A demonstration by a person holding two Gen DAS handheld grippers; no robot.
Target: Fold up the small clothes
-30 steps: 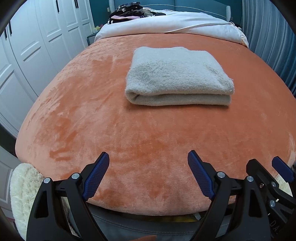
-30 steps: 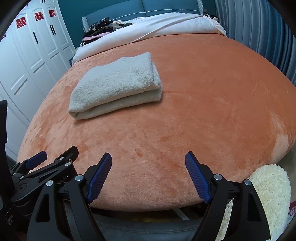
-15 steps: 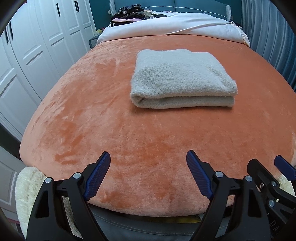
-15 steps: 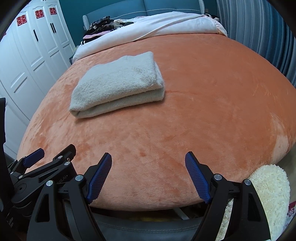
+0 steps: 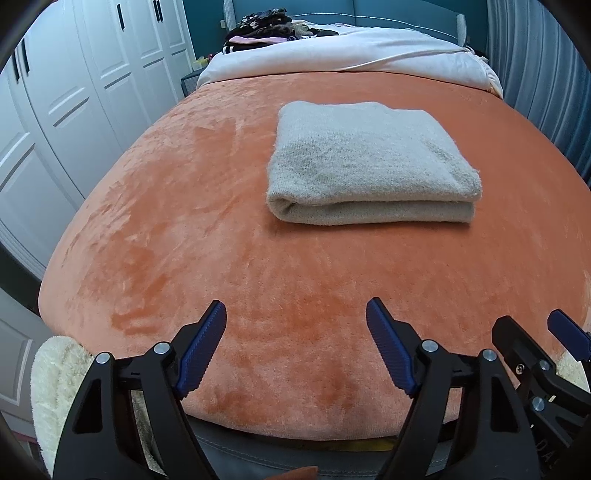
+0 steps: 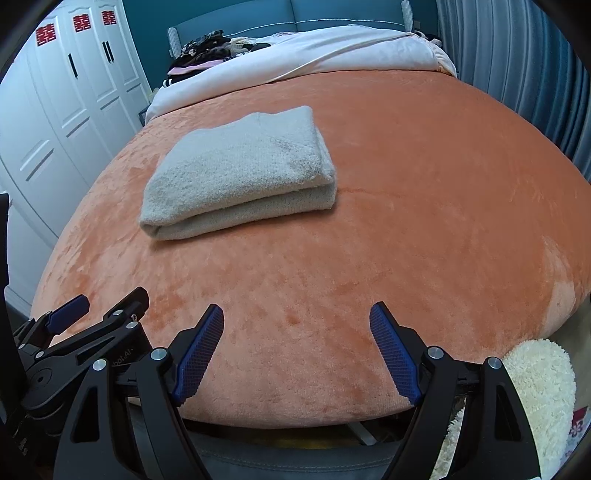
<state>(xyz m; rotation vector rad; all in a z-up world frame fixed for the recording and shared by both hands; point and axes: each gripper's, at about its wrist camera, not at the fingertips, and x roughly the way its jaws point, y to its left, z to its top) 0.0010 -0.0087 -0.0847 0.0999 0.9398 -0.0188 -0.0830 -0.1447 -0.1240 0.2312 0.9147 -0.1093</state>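
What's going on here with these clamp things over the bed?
A person holds a two-finger gripper in each hand at the near edge of a bed covered by an orange blanket. A grey knitted garment lies further up the bed, already folded into a neat rectangle. Neither gripper touches it. The left gripper has nothing between its jaws, which are closing a little. The right gripper is open and empty. More clothes are piled by the headboard.

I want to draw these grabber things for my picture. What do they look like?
The left gripper and the right gripper look alike. Each has two chunky black plastic arms shaped like a clamp, with triangle-shaped holes and round silver bolts. The fingertips carry dark blue pads with a bumpy ribbed texture. The left one's side has some faint pale lettering, too small to read. No cables or sleeves show.
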